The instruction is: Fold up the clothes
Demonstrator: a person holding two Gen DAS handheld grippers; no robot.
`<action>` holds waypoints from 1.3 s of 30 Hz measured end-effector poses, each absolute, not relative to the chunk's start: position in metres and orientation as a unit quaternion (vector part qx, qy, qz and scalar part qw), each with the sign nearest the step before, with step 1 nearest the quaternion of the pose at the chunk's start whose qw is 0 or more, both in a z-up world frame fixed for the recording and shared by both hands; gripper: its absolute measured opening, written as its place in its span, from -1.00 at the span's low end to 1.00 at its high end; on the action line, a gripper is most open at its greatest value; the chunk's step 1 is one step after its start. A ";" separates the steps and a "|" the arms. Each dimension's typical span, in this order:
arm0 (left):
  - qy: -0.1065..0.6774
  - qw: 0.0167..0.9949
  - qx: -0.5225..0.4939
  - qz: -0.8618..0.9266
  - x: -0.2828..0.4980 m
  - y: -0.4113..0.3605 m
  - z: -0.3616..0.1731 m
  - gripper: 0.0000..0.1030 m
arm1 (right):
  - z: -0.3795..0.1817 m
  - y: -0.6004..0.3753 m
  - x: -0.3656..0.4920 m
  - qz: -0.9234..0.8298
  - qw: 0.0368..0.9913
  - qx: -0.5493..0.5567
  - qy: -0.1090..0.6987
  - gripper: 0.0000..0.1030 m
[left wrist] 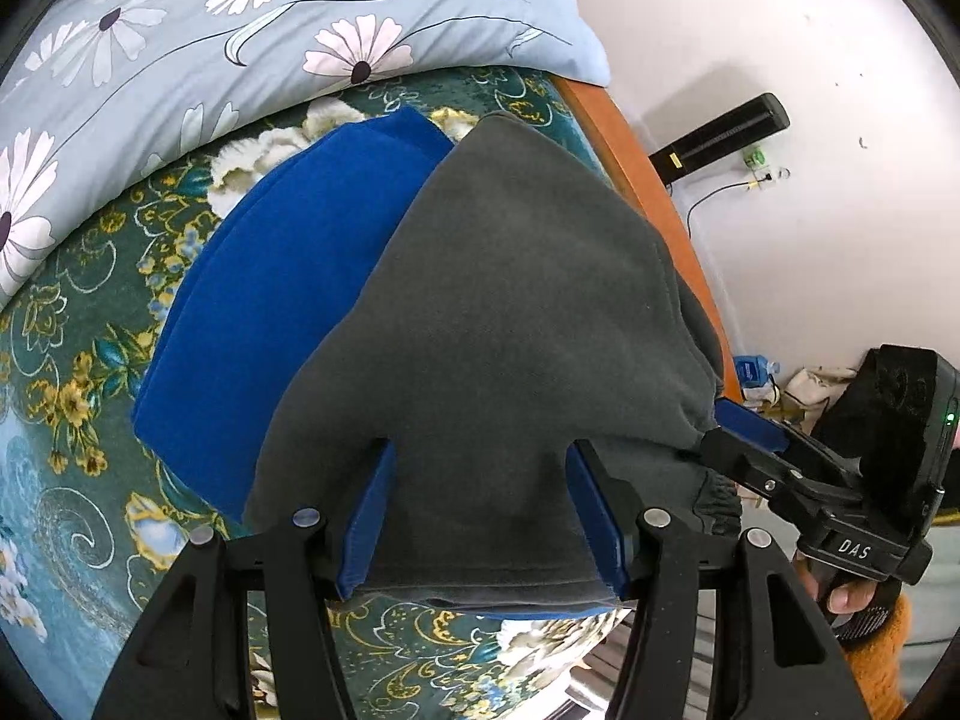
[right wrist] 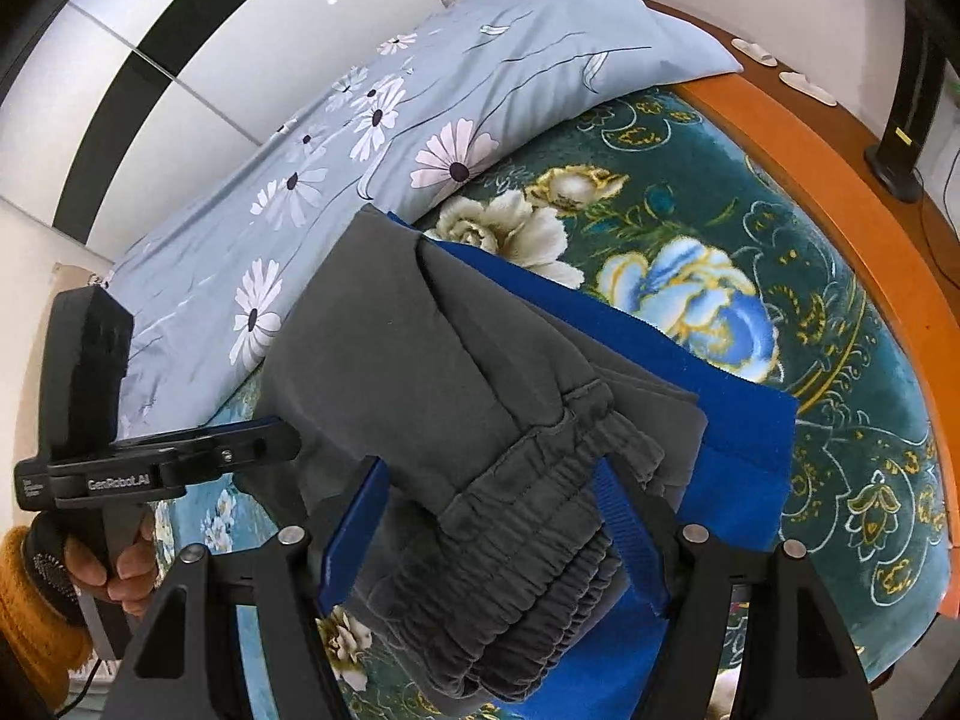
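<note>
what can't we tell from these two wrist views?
- Left wrist: the grey folded garment hides the left claw pads' contact, so grip unclear.
- Left wrist: right claw tips buried under the grey cloth.
- Right wrist: right claw straddles the elastic waistband; pinch unclear.
- Both: blue garment mostly covered.

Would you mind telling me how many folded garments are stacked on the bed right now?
2. The grey trousers lie on top, between the fingers of both grippers; the blue garment lies beneath them on the floral bedspread. More could be hidden underneath.
</note>
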State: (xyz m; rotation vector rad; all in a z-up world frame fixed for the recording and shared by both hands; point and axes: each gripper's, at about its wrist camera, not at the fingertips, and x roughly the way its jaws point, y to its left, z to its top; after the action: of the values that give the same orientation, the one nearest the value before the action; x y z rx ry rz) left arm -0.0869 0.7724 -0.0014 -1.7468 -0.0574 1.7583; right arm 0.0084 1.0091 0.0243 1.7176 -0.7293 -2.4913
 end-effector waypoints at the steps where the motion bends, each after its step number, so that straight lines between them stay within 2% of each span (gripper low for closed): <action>1: -0.021 0.324 -0.665 0.672 -0.086 0.773 0.001 0.16 | 0.026 1.010 0.009 -0.801 0.013 0.550 -0.238 0.46; 7: -0.012 0.328 -0.654 0.682 -0.074 0.767 0.022 0.16 | 0.050 1.016 0.022 -0.812 -0.001 0.516 -0.273 0.45; 17: -0.013 0.348 -0.611 0.711 -0.037 0.726 0.074 0.16 | 0.101 0.985 0.083 -0.833 -0.034 0.479 -0.273 0.45; 19: -0.029 0.343 -0.619 0.706 -0.027 0.714 0.071 0.19 | 0.100 0.972 0.099 -0.828 -0.038 0.485 -0.279 0.45; 21: -0.045 0.338 -0.628 0.700 -0.017 0.702 0.068 0.31 | 0.091 0.955 0.116 -0.818 -0.041 0.498 -0.283 0.45; 25: -0.074 0.319 -0.638 0.697 0.015 0.684 0.050 0.33 | 0.068 0.928 0.141 -0.797 -0.052 0.523 -0.296 0.45; 27: -0.076 0.305 -0.641 0.700 0.031 0.679 0.042 0.45 | 0.058 0.918 0.154 -0.787 -0.069 0.533 -0.303 0.45; 35: -0.016 0.276 -0.612 0.741 0.074 0.677 0.033 0.48 | 0.045 0.899 0.188 -0.778 -0.133 0.540 -0.292 0.45; 39: 0.021 0.274 -0.584 0.763 0.085 0.673 0.039 0.48 | 0.043 0.887 0.184 -0.783 -0.142 0.551 -0.252 0.45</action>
State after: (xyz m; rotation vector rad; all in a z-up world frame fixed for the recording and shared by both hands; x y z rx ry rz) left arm 0.0852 0.6730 0.0387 -1.5713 0.0562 2.0526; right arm 0.1836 0.8870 0.0428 1.9082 -0.8732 -2.7085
